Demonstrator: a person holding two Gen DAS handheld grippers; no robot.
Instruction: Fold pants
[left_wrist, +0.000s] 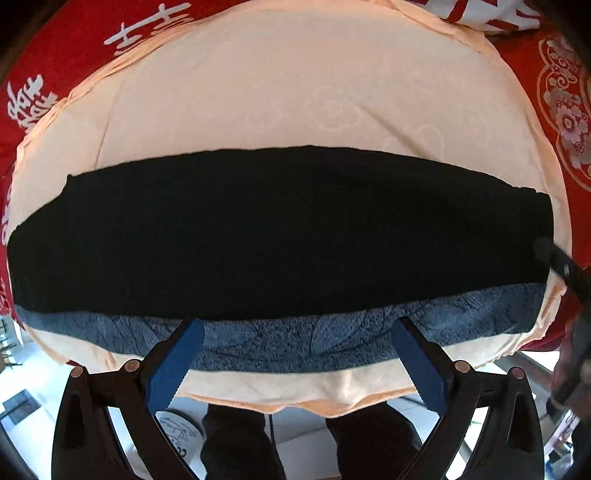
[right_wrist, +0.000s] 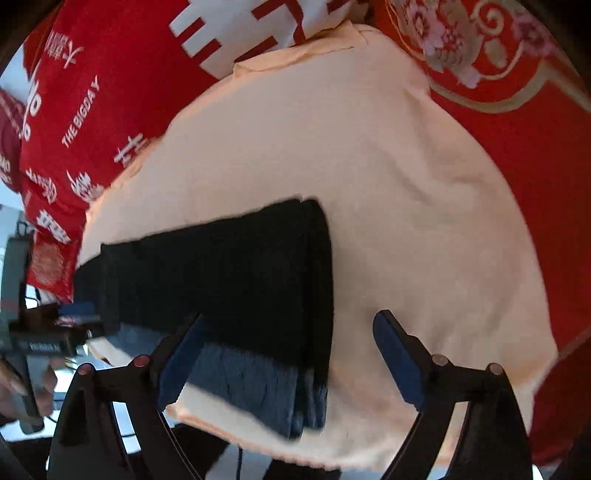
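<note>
Left wrist view looks straight down on black pants (left_wrist: 280, 229) stretched in a long band across a peach sheet (left_wrist: 280, 92) near its front edge, over a blue patterned cloth (left_wrist: 295, 339). Left gripper (left_wrist: 297, 363) fingers are spread, holding nothing. Right gripper (right_wrist: 288, 363) fingers are spread too, straddling the pants' end, not pressing it.

Matt black cloth pants (left_wrist: 280, 229) — ribbed
</note>
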